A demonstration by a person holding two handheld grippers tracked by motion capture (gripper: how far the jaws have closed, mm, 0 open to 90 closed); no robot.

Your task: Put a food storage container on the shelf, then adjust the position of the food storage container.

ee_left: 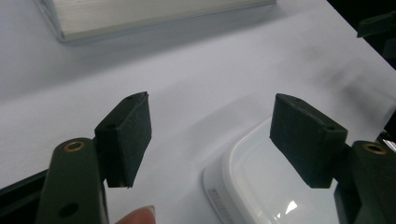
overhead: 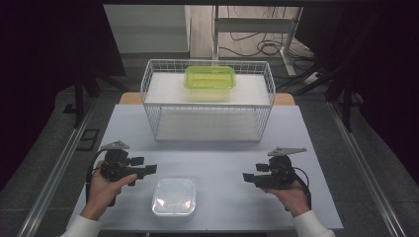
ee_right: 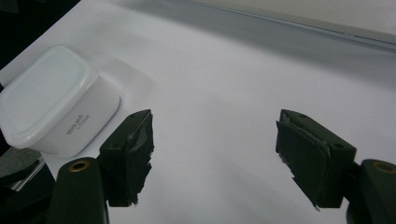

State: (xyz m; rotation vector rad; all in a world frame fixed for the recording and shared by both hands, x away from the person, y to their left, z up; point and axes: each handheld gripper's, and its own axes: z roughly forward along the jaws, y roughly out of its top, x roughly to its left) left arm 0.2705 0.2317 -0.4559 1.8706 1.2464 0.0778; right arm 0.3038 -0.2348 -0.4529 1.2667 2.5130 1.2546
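Table (overhead: 306,148) is carrying a wire basket (overhead: 148,94) far back with a green box (overhead: 209,81) on top; the white box (overhead: 173,196) is sitting near the front edge between both grippers. Left gripper (overhead: 150,169) and right gripper (overhead: 245,176) are hovering spread, empty, flanking it. Risk: a one-sided squeeze is likely skidding the slick box off the edge.

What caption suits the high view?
Two open grippers, left and right, flank a lidded white container before a wire basket holding a green container.
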